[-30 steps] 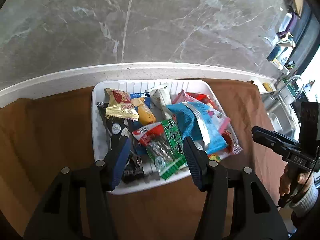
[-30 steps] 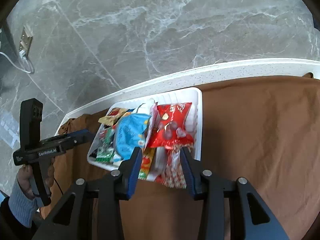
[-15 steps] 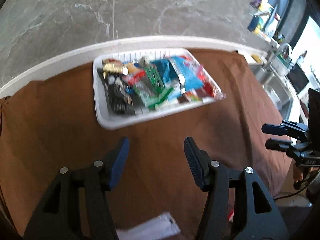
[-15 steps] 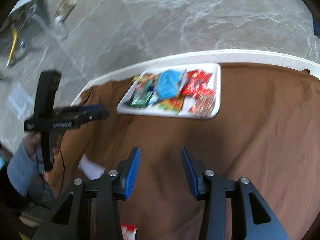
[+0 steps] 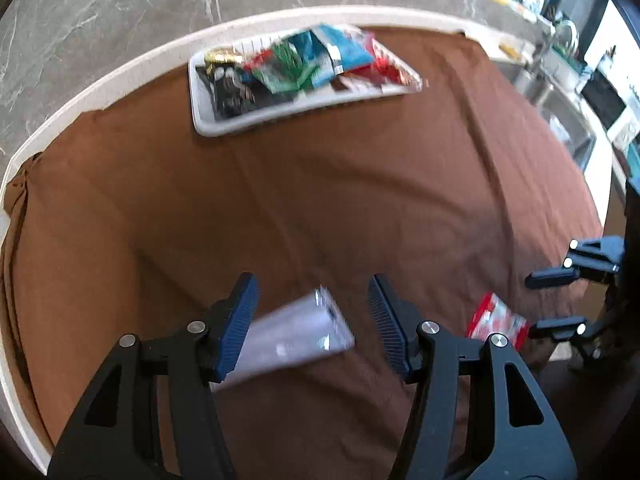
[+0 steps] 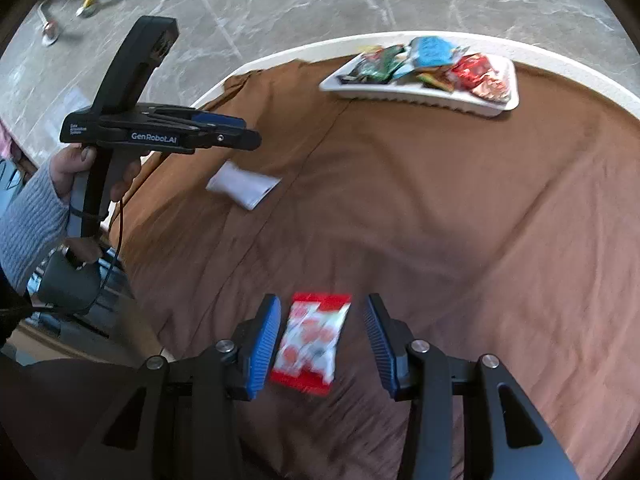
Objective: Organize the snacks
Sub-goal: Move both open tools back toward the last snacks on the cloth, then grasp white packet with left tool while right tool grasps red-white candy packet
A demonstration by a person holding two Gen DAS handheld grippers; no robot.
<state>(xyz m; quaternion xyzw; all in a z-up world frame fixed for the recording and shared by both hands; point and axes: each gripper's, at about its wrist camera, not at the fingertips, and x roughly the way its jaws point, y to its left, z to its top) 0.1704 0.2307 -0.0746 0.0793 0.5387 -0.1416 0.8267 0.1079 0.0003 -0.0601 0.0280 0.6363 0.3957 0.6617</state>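
both tools spread: left tool (image 5: 312,312) now over white packet (image 5: 292,336), right tool (image 6: 322,336) over red packet (image 6: 310,342), away from tray (image 5: 208,128).

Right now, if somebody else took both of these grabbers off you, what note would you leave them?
Left gripper: open over the white packet, not gripping.
Right gripper: open, red-and-white packet between its jaws, apparently untouched.
Both packets lie loose on the brown cloth.
White tray at the far edge already holds a pile of snacks.
Left: pick up both packets, probably for the tray.
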